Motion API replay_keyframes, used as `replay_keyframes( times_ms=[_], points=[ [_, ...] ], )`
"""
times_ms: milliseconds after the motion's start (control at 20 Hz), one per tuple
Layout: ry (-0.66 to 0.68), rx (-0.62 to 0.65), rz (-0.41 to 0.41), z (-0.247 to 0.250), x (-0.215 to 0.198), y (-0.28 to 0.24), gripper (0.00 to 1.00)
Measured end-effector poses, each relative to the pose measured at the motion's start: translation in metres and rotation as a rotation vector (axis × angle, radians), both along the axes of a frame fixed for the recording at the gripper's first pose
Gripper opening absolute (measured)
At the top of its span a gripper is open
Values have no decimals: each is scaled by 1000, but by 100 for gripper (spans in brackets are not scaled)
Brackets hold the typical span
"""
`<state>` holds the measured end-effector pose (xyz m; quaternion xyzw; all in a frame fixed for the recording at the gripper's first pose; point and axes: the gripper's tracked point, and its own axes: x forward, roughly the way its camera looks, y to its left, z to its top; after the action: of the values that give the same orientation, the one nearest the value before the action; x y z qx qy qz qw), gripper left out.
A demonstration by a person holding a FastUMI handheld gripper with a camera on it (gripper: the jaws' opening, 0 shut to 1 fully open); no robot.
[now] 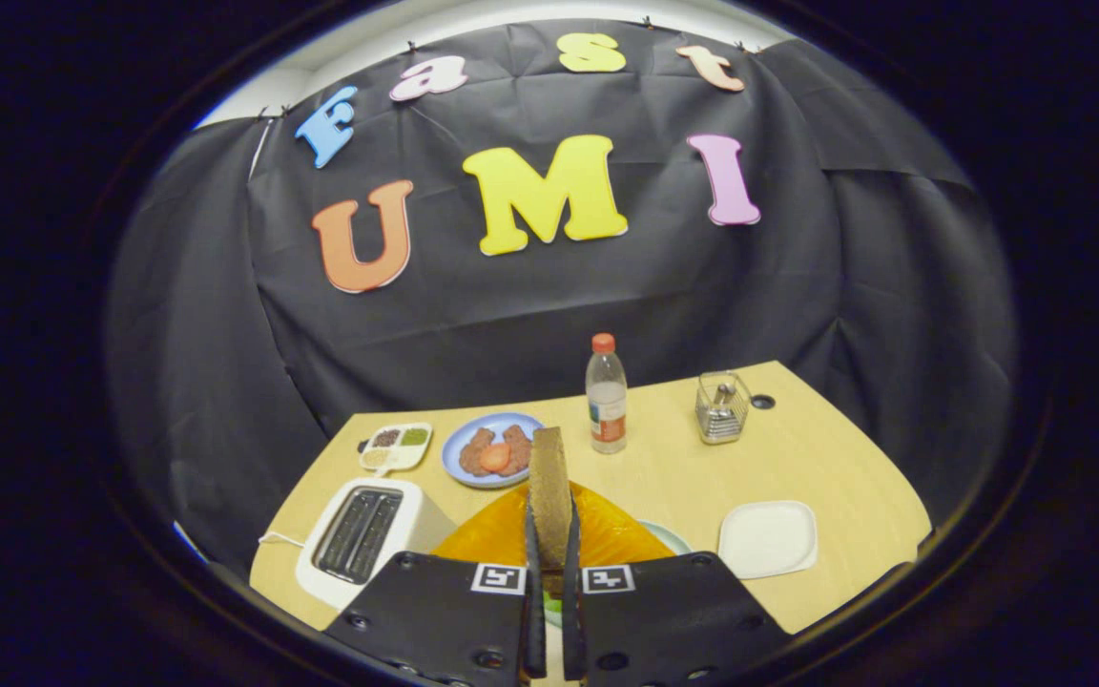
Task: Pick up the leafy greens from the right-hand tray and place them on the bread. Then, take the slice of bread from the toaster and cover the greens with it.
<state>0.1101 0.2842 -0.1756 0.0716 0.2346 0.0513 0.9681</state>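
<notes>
My gripper [550,549] is shut on a slice of brown bread [549,487], which stands upright and edge-on between the two fingers. Below and just beyond the fingers lies an orange plate [487,539]; a bit of green [549,603] shows in the narrow gap under the fingers. What lies on the plate is hidden by the gripper. The white toaster [368,534] sits to the left of the fingers with its two slots empty. An empty white square tray [767,538] rests on the table to the right.
Beyond the slice stand a blue plate [492,448] with meat patties and a tomato slice, a small divided dish [397,446] of seasonings, a water bottle [606,393] with a red cap and a wire holder [721,408]. The wooden table [826,458] ends near the white tray.
</notes>
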Motion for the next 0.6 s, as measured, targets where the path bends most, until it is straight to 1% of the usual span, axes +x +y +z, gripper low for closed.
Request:
replay_keyframes(
  times_ms=[200,400,600],
  points=[
    [77,33,13,-49,7,1,7],
    [111,51,54,-73,11,16,7],
    [142,53,77,-98,16,20,7]
  ],
)
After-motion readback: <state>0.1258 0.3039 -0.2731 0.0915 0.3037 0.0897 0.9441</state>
